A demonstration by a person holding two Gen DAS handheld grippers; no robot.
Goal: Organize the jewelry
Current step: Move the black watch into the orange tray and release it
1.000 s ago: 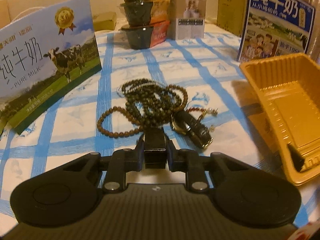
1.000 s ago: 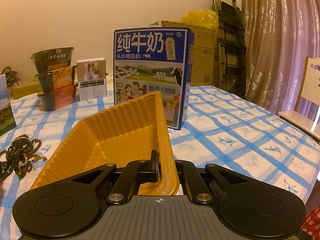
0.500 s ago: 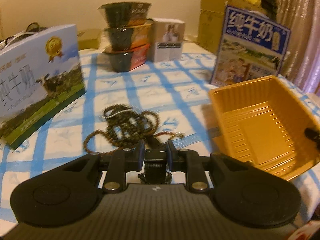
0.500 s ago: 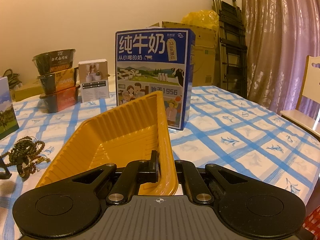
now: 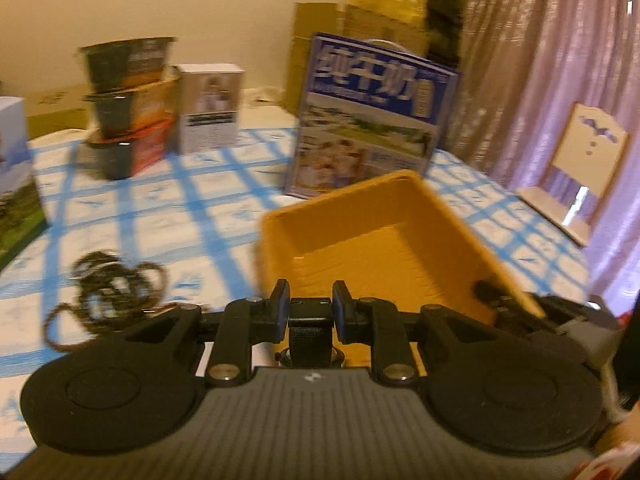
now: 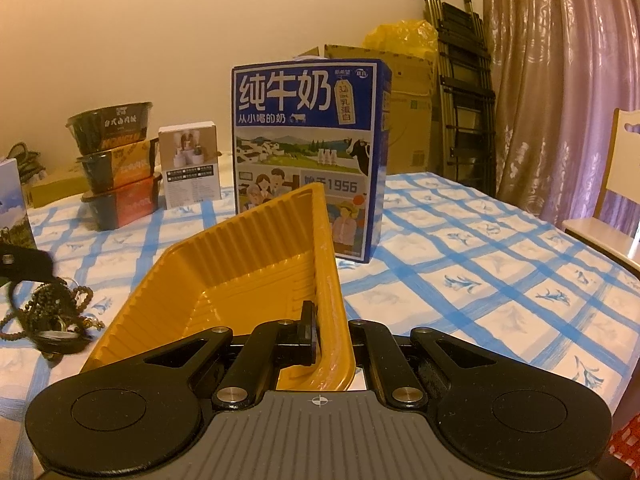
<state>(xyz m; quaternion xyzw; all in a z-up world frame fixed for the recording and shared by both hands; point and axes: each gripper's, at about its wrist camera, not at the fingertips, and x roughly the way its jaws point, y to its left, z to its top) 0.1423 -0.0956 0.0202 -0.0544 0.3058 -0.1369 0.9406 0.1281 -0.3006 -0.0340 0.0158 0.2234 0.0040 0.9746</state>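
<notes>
My left gripper (image 5: pixel 310 308) is shut on the black strap of a wristwatch (image 5: pixel 310 332); the watch's round face hangs just below the fingers. It hovers at the near left edge of the yellow plastic tray (image 5: pixel 400 178). A tangle of dark bead necklaces (image 5: pixel 108 292) lies on the checked cloth to the left. My right gripper (image 6: pixel 320 332) is shut on the tray's (image 6: pixel 248 264) near right rim and holds it tilted. In the right wrist view the beads (image 6: pixel 52 308) show at far left, with the blurred left gripper above them.
A blue milk carton (image 6: pixel 308 152) stands right behind the tray. Stacked noodle bowls (image 6: pixel 116 168) and a small white box (image 6: pixel 190 168) sit at the back left, another milk box (image 5: pixel 12 168) at far left. A chair (image 6: pixel 624 184) stands off the table's right edge.
My left gripper has risen off the bead pile with the watch and swung right to the tray's edge. The right gripper and tray have stayed put.
</notes>
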